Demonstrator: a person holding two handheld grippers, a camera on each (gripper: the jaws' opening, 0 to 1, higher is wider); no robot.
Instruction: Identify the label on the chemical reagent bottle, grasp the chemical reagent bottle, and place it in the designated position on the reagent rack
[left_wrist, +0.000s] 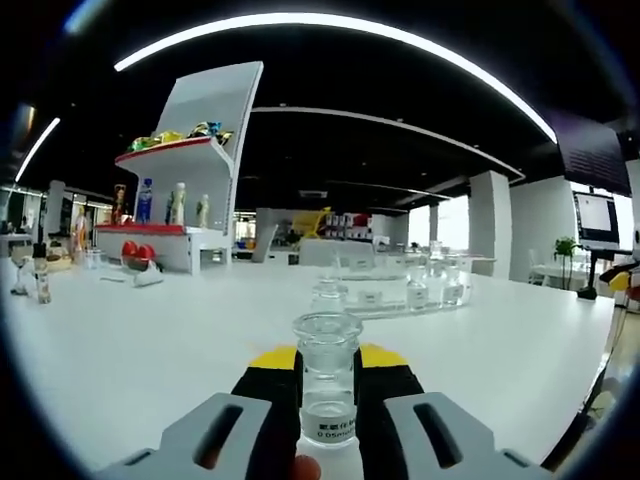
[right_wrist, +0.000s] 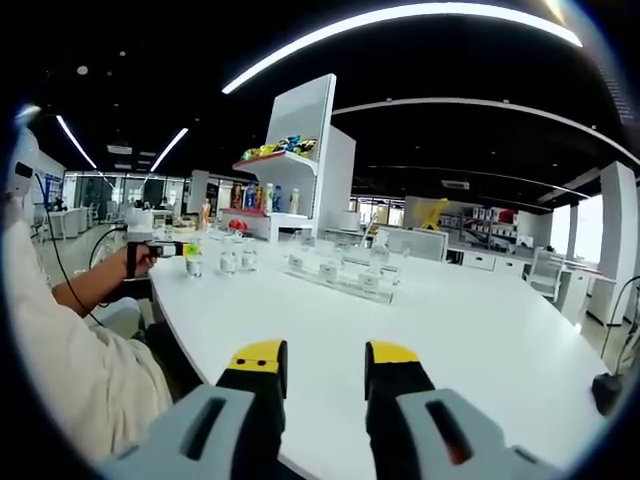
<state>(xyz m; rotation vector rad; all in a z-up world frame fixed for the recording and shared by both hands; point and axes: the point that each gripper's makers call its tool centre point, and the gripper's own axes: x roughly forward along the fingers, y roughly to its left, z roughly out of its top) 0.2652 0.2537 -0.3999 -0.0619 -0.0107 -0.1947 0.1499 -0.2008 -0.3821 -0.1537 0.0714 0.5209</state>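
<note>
The label (left_wrist: 335, 430) on the bottle (left_wrist: 327, 385) is too small and blurred to read in the left gripper view, and the jaws of the left tool (left_wrist: 327, 400) cover the bottle's sides. Its base is cut off by the picture's lower edge. The jars on the rack (left_wrist: 395, 300) behind are clear and faint, their labels illegible. In the right gripper view, the rack (right_wrist: 335, 275) is tiny, and the person's hand (right_wrist: 140, 258) holds something too small to identify.

Left yellow-tipped black two-jaw gripper (left_wrist: 327, 385) clamps a clear glass reagent bottle (left_wrist: 327, 385) upright between its jaws. Right yellow-tipped black gripper (right_wrist: 322, 372) holds nothing, jaws parted, level above the table.
</note>
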